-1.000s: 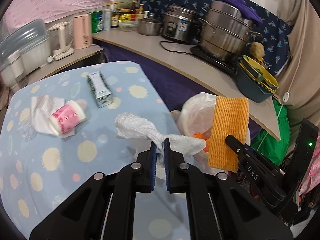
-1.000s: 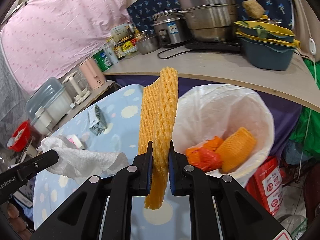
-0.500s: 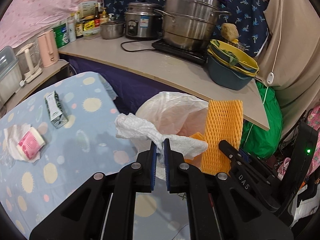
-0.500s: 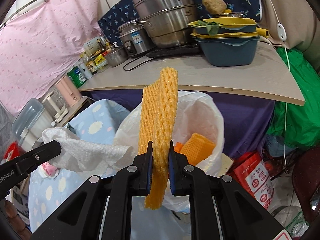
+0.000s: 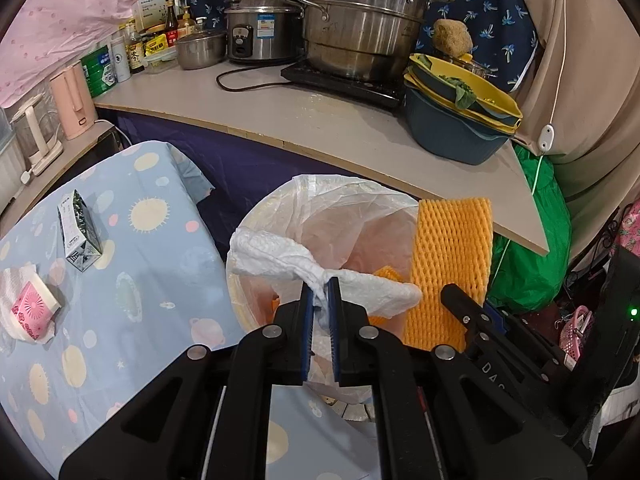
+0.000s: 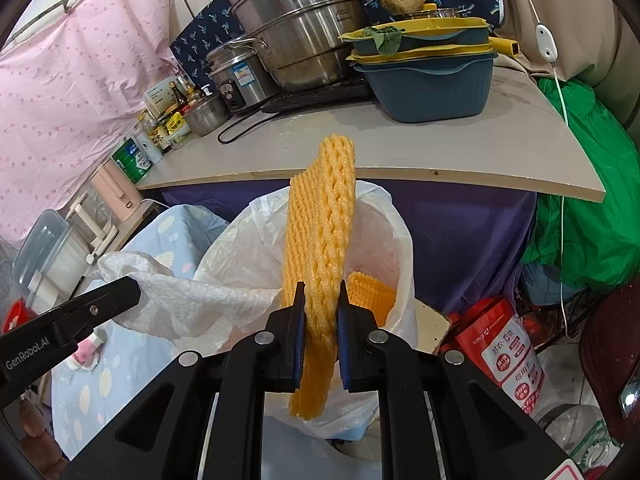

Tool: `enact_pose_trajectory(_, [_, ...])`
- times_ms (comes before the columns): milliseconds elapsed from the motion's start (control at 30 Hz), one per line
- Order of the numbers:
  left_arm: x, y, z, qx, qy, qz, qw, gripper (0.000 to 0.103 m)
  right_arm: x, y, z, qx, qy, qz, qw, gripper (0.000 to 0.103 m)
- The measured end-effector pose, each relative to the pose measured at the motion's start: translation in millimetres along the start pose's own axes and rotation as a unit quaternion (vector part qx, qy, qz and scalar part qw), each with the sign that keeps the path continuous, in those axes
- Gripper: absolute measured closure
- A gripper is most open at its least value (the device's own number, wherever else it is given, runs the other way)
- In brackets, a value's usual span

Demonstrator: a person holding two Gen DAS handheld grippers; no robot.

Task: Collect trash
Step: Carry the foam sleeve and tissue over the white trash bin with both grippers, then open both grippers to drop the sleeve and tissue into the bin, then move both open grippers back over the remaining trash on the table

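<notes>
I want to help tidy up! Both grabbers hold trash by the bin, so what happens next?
Probably open both jaws. The left gripper pinches the crumpled white paper towel and the right gripper the orange foam net sleeve, both hanging over the white-lined trash bin.

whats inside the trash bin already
Inside the bin's white liner an orange foam net piece shows. The held foam net and paper towel cover the rest of the inside.

"GenRobot.AI" on the left gripper (image 6: 120, 296) finger; seemingly "DAS" on the right gripper (image 5: 450, 294) finger.
</notes>
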State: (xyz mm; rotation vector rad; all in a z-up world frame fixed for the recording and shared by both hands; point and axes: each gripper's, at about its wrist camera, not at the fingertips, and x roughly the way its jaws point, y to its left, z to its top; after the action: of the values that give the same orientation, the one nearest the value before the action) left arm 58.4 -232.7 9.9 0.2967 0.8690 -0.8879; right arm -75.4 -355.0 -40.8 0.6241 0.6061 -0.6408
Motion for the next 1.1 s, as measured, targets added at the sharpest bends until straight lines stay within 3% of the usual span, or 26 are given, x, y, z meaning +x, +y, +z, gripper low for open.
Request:
enact_pose_trajectory(267, [17.9, -0.1, 2.1, -0.001, 0.015, -0.003, 0.9999, 0.096, 13.1, -2.2, -1.2, 0.001, 0.012, -0.006, 1.0, 0.09])
enact_pose_trajectory(367, [21.7, 0.4, 2.8, -0.006, 0.016, 0.0, 0.9999, 0.094, 12.4, -1.7, -1.2, 0.006, 0.006, -0.011, 1.0, 0.081])
enact_pose_trajectory(433, [23.9, 1.3, 2.6, -0.006, 0.02, 0.003, 0.9998, 0.077, 10.3, -0.5, -0.8, 0.007, 0.0, -0.011, 1.0, 0.071])
enact_pose_trajectory(500, [23.1, 3.9, 1.9, -0.012, 0.016, 0.007, 0.9998, 0.063, 8.3, 1.1, -0.2, 0.005, -0.004, -0.012, 1.0, 0.068])
enact_pose_trajectory(533, [22.4, 4.9, 1.6, -0.013, 0.014, 0.009, 0.9998, 0.062, 7.6, 1.6, 0.7, 0.005, -0.005, -0.012, 1.0, 0.068])
enact_pose_trajectory(767, [18.9, 12.7, 0.9, -0.019, 0.015, 0.015, 0.9996, 0.061, 2.6, 9.1, 1.4, 0.002, -0.012, -0.011, 1.0, 0.061])
enact_pose_trajectory(1100, [9.2, 26.7, -2.3, -0.032, 0.01, 0.021, 0.9992, 0.06, -2.5, 24.1, 0.6, -0.009, -0.014, -0.007, 1.0, 0.06])
